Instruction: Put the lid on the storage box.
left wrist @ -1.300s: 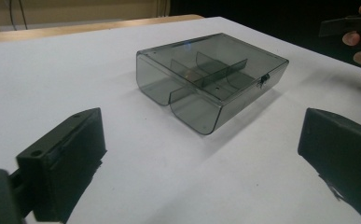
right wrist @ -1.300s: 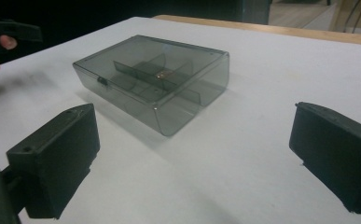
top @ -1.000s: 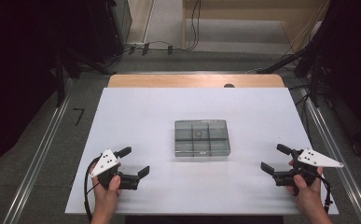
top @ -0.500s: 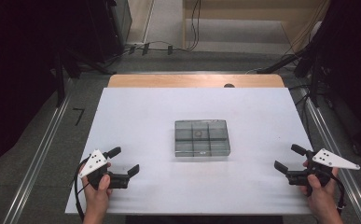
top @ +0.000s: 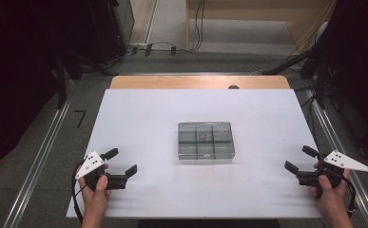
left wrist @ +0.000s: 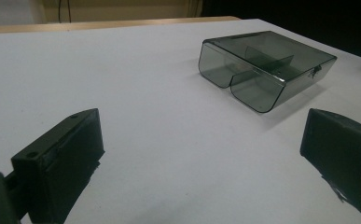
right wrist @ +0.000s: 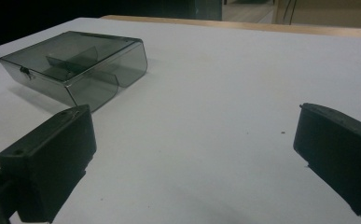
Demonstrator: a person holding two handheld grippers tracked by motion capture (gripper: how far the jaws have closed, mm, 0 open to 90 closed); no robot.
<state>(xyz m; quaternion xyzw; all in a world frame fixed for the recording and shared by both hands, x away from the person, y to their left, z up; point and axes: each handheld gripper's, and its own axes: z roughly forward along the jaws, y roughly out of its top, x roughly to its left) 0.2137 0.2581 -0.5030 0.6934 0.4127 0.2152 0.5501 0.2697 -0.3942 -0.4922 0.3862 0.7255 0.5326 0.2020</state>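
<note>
Since the earlier frame both claws have drawn back toward the bench's (top: 139, 114) near edge. The left claw (top: 123, 162) sits at 8 o'clock, the right claw (top: 300, 159) at 4 o'clock, both wide open and empty. One smoky plastic box (top: 205, 139) lies closed at centre, nothing blocking it.

Smoky grey see-through box (top: 205, 140), white table (top: 148, 118) — pale wood far edge, black fingers (left wrist: 61, 158), grey plates.
</note>
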